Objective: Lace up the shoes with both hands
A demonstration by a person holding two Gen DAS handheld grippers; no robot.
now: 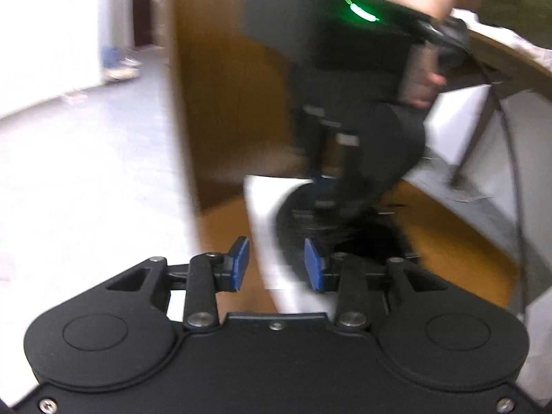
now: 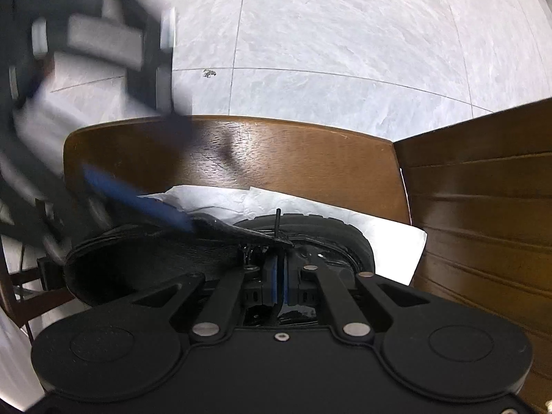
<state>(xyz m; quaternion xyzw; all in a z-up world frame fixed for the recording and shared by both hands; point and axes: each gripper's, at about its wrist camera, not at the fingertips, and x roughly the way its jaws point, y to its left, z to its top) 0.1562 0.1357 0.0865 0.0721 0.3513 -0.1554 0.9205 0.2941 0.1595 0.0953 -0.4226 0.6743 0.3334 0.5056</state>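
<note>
Black shoe [image 2: 214, 252] is sitting on white paper [image 2: 390, 241] on the wooden surface [image 2: 310, 158], partly hiding behind the right tongs [image 2: 277, 279] pinching its lace [image 2: 277, 220], while the motion-blurred left tongs [image 1: 276, 264] are gaping empty.

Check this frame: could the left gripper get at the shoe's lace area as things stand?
Probably yes: the left gripper is open and empty beside the black shoe, though the right gripper, shut over the lacing, crowds that spot.

A black leather shoe with a thick ridged rubber sole [image 2: 303, 238] lies on white paper, toe toward the far edge of a brown wooden seat. Its thin black lace [image 2: 278, 222] stands upright — one end poking above the eyelets.
</note>
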